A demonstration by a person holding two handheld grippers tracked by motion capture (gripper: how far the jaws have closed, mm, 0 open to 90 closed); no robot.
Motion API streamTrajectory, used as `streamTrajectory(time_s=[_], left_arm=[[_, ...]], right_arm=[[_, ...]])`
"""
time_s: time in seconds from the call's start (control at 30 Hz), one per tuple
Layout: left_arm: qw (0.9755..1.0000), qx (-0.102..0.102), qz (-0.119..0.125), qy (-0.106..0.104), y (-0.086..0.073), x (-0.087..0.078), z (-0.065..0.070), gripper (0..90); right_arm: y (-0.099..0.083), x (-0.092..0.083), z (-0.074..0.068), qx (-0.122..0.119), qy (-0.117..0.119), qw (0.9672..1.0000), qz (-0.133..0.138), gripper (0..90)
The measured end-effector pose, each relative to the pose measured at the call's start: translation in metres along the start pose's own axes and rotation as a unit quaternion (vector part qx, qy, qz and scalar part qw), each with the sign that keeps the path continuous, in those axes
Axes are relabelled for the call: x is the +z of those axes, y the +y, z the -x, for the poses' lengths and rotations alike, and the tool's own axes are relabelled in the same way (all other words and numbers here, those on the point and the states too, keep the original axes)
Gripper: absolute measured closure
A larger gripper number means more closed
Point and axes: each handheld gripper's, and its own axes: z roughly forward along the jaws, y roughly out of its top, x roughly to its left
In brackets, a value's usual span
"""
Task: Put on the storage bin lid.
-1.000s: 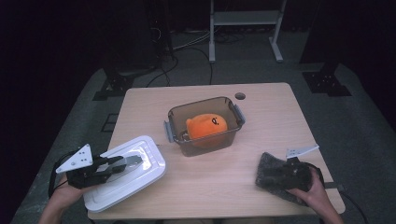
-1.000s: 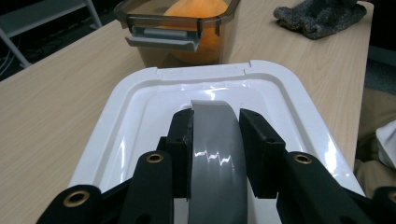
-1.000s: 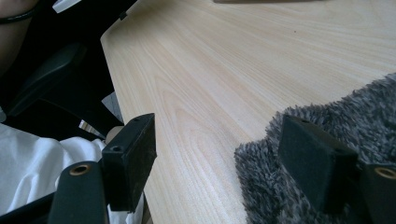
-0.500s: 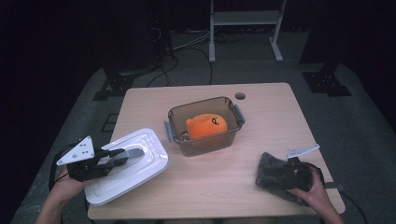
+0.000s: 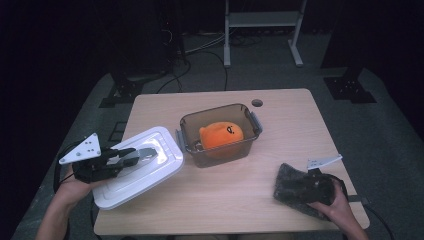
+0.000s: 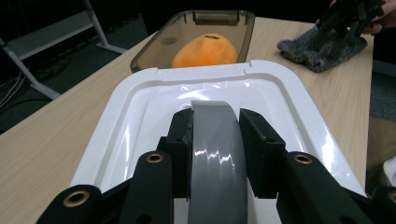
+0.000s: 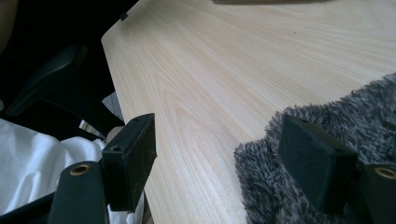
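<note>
Left gripper: your left gripper (image 6: 215,140) has its jaws drawn in tight on the grey handle (image 6: 215,154) of the white lid (image 5: 137,167); in the left gripper view both pads press the handle's sides.
Lid position: you hold the lid at the lower left of the high view, tilted, its far edge next to the brown tub (image 5: 220,134); whether that edge touches the tub you cannot tell.
Right gripper: your right gripper (image 7: 224,163) stands wide open; one finger (image 7: 317,163) rests on the grey fuzzy cloth (image 7: 327,154), the other finger (image 7: 130,158) sits over the table edge, closed on nothing.
Cloth position: the cloth lies at the lower right of the high view, near the table's front corner, under your right gripper.
Tub: the tub sits in the middle of the high view with an orange plush toy (image 5: 221,135) inside, uncovered.
Surface: a light wooden table (image 5: 280,130) with a small round hole (image 5: 257,103) near its far edge.
Room: dark floor around the table, cables and a metal rack (image 5: 262,20) at the top of the high view.
Left hand: your left forearm enters from the lower left corner, gripper pointing right toward the tub.
Right hand: your right hand (image 5: 332,202) lies low at the lower right, gripper pointing left over the cloth.
</note>
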Motion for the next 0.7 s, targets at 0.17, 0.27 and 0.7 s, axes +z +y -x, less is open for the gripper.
streamTrajectory(time_s=[0.17, 0.27, 0.7], left_arm=[[1.0000, -0.004, 0.009, -0.001, 0.010, 0.004, -0.005, 66.4], [1.0000, 0.001, 0.007, -0.003, 0.017, 0.007, -0.006, 66.4], [0.9999, 0.008, 0.007, -0.008, 0.036, 0.028, -0.009, 66.6]], right_arm=[[0.000, 0.000, 0.000, 0.002, 0.000, 1.0000, -0.001, 26.7], [0.000, 0.000, 0.000, 0.001, 0.000, 1.0000, -0.001, 26.7], [0.000, -0.001, 0.000, -0.001, 0.000, 1.0000, 0.001, 26.7]])
